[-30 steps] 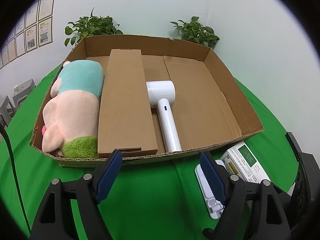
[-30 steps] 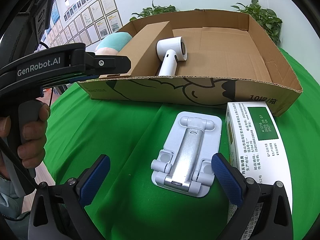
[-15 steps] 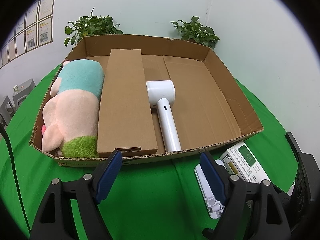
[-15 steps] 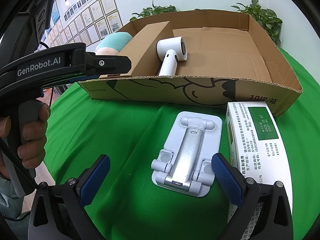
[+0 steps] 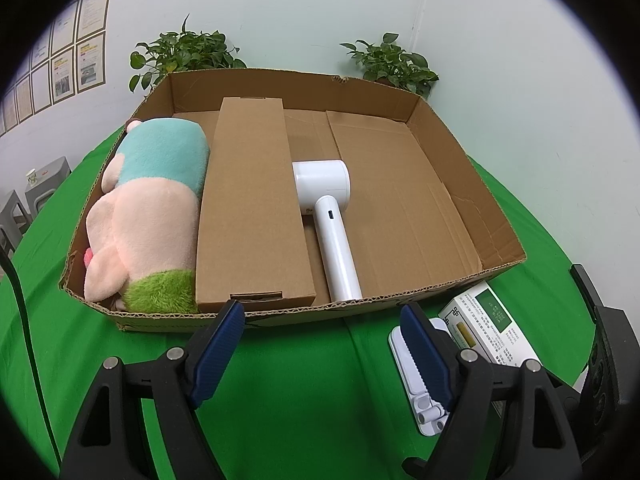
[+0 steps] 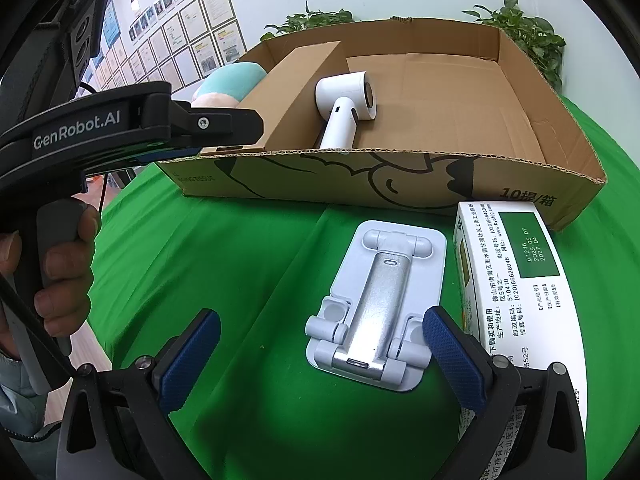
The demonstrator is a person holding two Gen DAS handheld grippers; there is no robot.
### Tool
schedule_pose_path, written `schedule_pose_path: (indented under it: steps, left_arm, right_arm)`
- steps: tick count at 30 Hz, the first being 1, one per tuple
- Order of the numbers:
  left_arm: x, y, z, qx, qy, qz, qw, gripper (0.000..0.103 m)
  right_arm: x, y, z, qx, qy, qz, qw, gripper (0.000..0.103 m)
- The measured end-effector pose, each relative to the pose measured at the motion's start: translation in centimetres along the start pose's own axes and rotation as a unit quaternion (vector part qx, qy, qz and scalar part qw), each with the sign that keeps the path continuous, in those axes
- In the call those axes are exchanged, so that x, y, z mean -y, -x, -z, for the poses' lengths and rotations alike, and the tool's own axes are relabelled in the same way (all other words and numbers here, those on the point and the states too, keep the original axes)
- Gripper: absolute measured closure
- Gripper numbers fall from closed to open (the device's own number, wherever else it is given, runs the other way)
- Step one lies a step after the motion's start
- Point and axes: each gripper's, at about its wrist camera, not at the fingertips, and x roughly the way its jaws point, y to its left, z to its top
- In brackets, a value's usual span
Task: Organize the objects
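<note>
A shallow cardboard box (image 5: pixel 472 188) (image 6: pixel 400 196) on green cloth holds a pink and teal plush toy (image 5: pixel 148 216), a long brown carton (image 5: pixel 250 208) and a white hair dryer (image 5: pixel 328 216) (image 6: pixel 344 108). In front of the box lie a white folding phone stand (image 6: pixel 380 300) (image 5: pixel 412 376) and a white and green medicine box (image 6: pixel 516 276) (image 5: pixel 488 320). My left gripper (image 5: pixel 320 340) hovers open before the box's near wall with nothing between its fingers. My right gripper (image 6: pixel 320 348) is open just over the near end of the stand, apart from it.
Potted plants (image 5: pixel 188 56) stand behind the box against the wall, with framed papers (image 6: pixel 180 40) on the left wall. A person's hand (image 6: pixel 60 272) holds the left gripper's handle at the left of the right wrist view. Green cloth (image 5: pixel 304 400) lies bare between box and grippers.
</note>
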Motion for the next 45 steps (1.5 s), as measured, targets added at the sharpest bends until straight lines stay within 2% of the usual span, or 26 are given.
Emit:
schedule_pose_path:
  steps: [10,18,28,37,39,45]
  left_arm:
    - [-0.1,0.0,0.2,-0.003,0.002,0.003,1.0000,0.023]
    - [-0.1,-0.1,0.4,-0.008,0.004,0.007,0.9999,0.023]
    - [-0.5,-0.6,0.8,-0.020,0.008,0.009,0.9997,0.023]
    - [-1.1,-1.0,1.2,-0.028,0.019,0.016,0.9993,0.023]
    - [-1.2,-1.1,1.2,-0.030,0.021,0.020,0.9991,0.023]
    - [-1.1,-1.2,1.6,-0.039,0.027,0.034,0.9983,0.023]
  right_arm:
    - [-0.7,-0.4,0.2,-0.004,0.006,0.018,1.000,0.001]
    - [0.5,-0.8,-0.2,-0.012,-0.004,0.048,0.999,0.001]
    - [-0.6,-2.1,-0.6,-0.035,0.003,0.057,0.998,0.001]
    - [-1.1,-3.4,-0.8,-0.055,0.027,0.111,0.992,0.022]
    - [-1.0,-3.4,-0.9,-0.052,0.028,0.115,0.992,0.030]
    - [-1.4,-3.2,-0.8,-0.055,0.032,0.104,0.993,0.031]
